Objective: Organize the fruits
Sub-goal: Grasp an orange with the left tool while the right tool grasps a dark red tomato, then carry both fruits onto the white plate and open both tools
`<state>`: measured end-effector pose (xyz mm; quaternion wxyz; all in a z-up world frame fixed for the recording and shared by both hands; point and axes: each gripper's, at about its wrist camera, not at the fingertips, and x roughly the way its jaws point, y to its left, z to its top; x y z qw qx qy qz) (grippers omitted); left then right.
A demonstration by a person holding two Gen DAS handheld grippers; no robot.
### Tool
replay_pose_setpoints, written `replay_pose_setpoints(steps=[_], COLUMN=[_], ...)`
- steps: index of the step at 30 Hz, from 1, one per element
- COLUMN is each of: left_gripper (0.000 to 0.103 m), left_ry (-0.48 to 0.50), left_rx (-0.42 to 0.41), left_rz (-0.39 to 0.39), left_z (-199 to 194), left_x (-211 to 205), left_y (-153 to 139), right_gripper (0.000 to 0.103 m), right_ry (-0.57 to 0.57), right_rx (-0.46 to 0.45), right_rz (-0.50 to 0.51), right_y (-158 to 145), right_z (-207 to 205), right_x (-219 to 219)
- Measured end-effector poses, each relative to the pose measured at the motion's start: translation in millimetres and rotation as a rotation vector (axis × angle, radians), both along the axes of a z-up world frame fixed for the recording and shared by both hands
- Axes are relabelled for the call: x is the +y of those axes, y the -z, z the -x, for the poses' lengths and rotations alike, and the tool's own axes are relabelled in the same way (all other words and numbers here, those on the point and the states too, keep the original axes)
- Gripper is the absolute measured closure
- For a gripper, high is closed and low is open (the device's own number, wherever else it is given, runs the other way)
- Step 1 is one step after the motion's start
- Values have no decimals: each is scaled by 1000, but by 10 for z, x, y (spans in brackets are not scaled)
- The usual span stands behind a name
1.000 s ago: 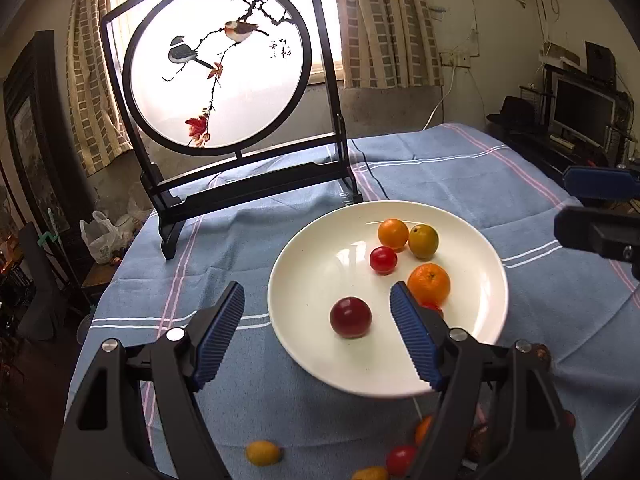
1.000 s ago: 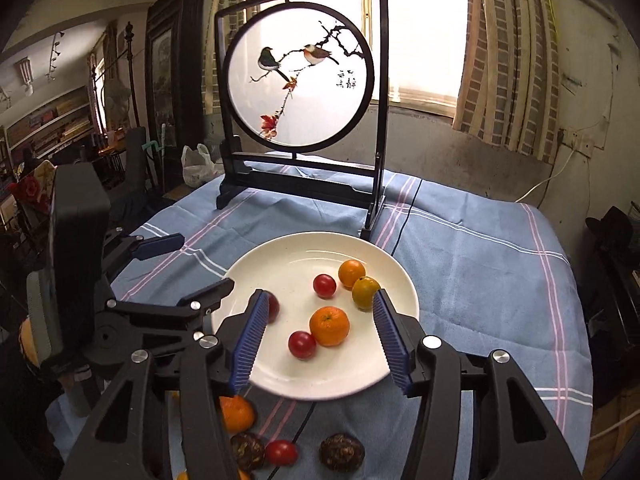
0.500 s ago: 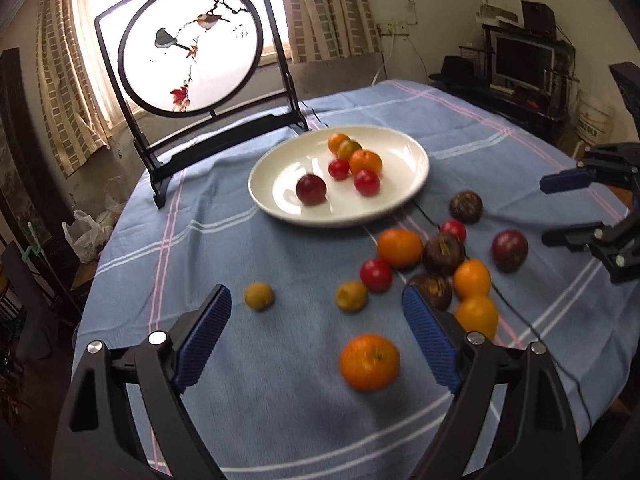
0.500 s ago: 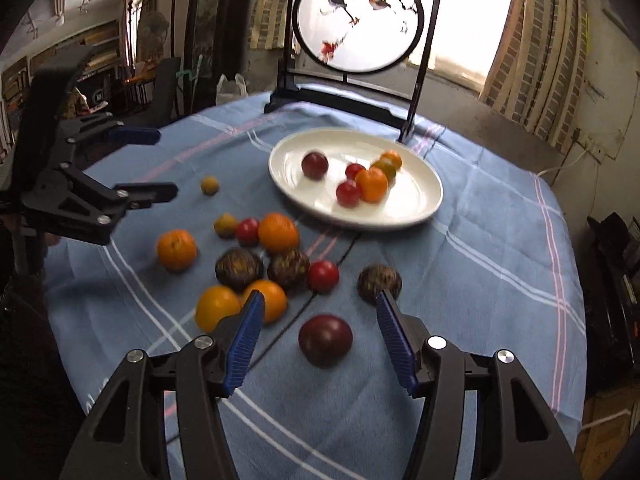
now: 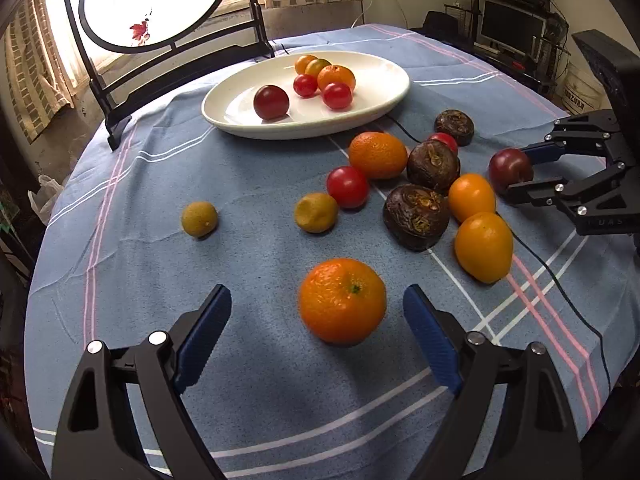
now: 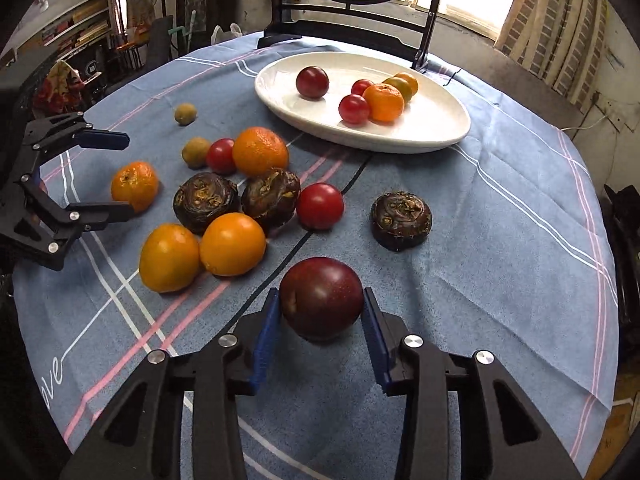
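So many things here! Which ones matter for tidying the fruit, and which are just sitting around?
Part of the job:
- white plate
- mandarin between the open left gripper
- dark plum in the right gripper
- loose tomatoes, oranges

Just there:
- bird screen
- monitor
- blue tablecloth

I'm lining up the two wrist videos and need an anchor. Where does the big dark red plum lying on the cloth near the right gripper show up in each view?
Left wrist view: the large dark red plum sits far right, mid-height, between the right gripper's fingers.
Right wrist view: same plum, bottom centre, between the blue pads.
Shared landmark: the white oval plate holding six small fruits.
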<state>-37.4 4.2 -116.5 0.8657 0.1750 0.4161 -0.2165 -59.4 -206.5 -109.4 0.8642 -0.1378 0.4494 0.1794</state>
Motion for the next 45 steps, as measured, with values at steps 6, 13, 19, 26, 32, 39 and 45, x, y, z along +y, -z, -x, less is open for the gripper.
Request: replay_pose_setpoints(steps=[6, 13, 19, 26, 32, 39, 45], left_gripper=[60, 61, 61, 61, 61, 61, 61], left_ry=[18, 3, -99, -151, -142, -167, -196], left_rx=[74, -55, -318, -349, -347, -303, -263], left_rz=[31, 63, 88, 133, 97, 93, 77], left_z=[-64, 32, -56, -404, -645, -969, -1163], left_x=[-46, -40, -129, -305, -448, -425, -397], left_y=[41, -368, -1017, -1299, -1213, -1049, -867], right_gripper=[63, 63, 63, 63, 63, 63, 62], right_ry=[41, 42, 30, 15, 13, 33, 46], right_rx=[-31, -110, -260, -325, -309, -270, -245], right_rz=[-34, -69, -125, -170, -162, -159, -154], right_y=[-145, -450, -976, -1293, -1250, -1115, -1006], right_z=[91, 135, 48, -262, -577, -866, -1012], right_x=[-158, -173, -93, 40, 111, 85, 50])
